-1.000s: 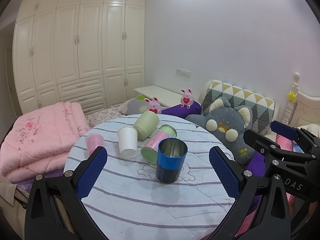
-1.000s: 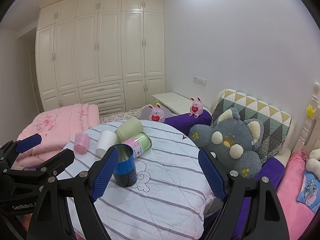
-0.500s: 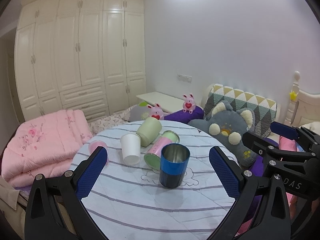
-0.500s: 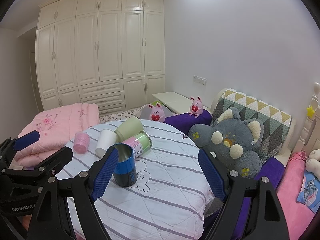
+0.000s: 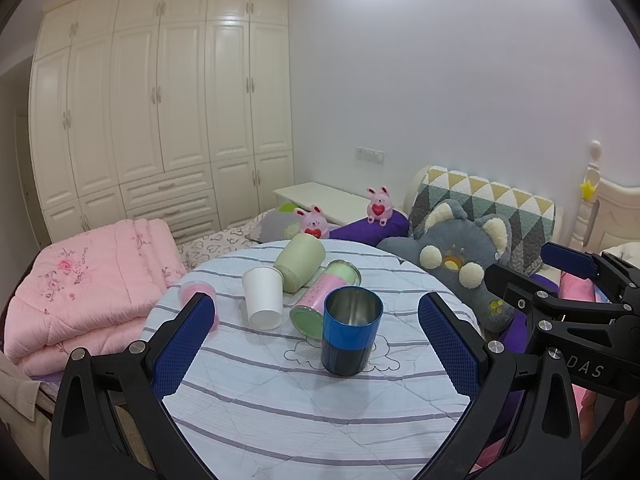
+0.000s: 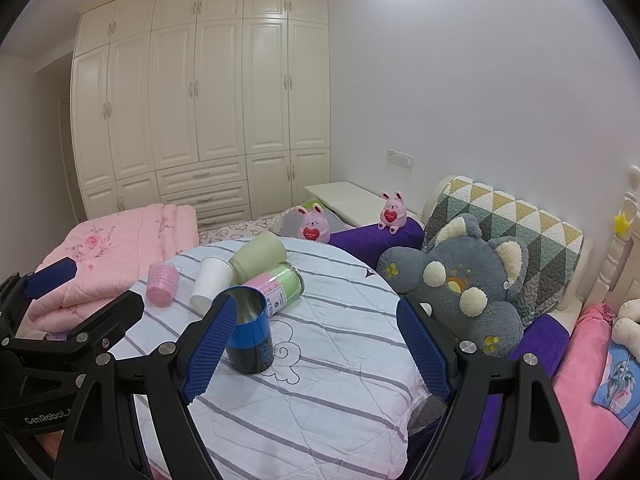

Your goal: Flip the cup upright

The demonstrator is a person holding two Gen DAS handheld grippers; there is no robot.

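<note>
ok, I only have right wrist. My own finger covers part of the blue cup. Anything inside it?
Observer: Left wrist shows the blue cup whole: upright, mouth up, bare metal inside, nothing visible in it.
Operator: Left hand-held gripper? I see one pad.
Observer: The left hand-held gripper is open wide and holds nothing. The cup shows between its fingers, untouched.
Operator: Near end of the pink-green tin is behind the cup for me.
Observer: The tin lies on its side. That end is a closed green disc, just left of the cup. Contact unclear.
</note>
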